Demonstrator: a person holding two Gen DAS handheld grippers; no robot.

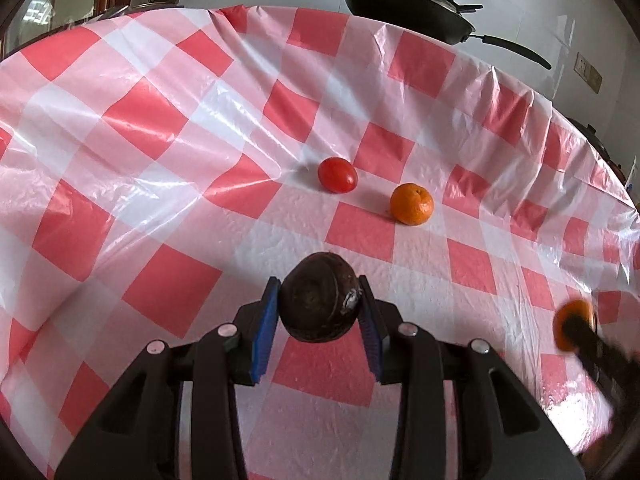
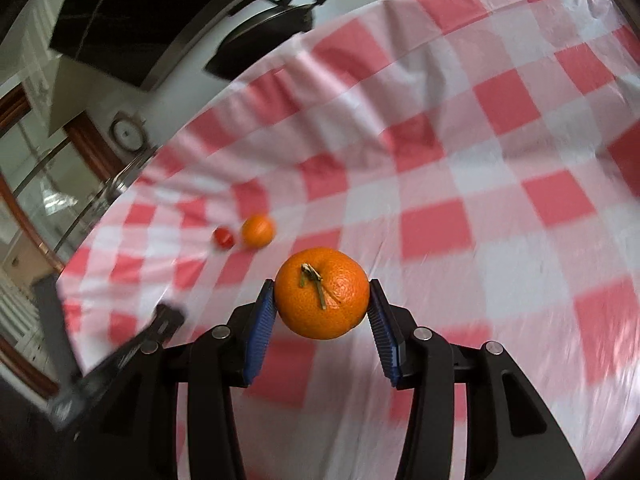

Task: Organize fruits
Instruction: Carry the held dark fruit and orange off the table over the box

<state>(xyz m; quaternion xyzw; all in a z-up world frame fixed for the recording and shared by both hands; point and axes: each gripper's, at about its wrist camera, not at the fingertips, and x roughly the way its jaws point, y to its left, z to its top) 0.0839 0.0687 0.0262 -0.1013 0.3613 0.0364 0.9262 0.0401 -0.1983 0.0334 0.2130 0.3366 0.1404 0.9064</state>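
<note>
four fruits on view: one red tomato (image 1: 337,175) and one orange (image 1: 412,204) lie near each other on the checked tablecloth (image 1: 152,128); the left gripper (image 1: 319,307) pinches one dark brown fruit (image 1: 318,298) above the cloth, and the right gripper (image 2: 322,295) pinches a second, stemmed orange (image 2: 322,293).

A dark brown round fruit (image 1: 318,300) sits low in the frame's centre, clamped between blue pads. Above it, mid-frame, a red tomato (image 1: 337,175) and small orange (image 1: 411,204) lie near each other on the cloth. A stemmed orange (image 2: 322,293) is likewise clamped at lower centre.
</note>
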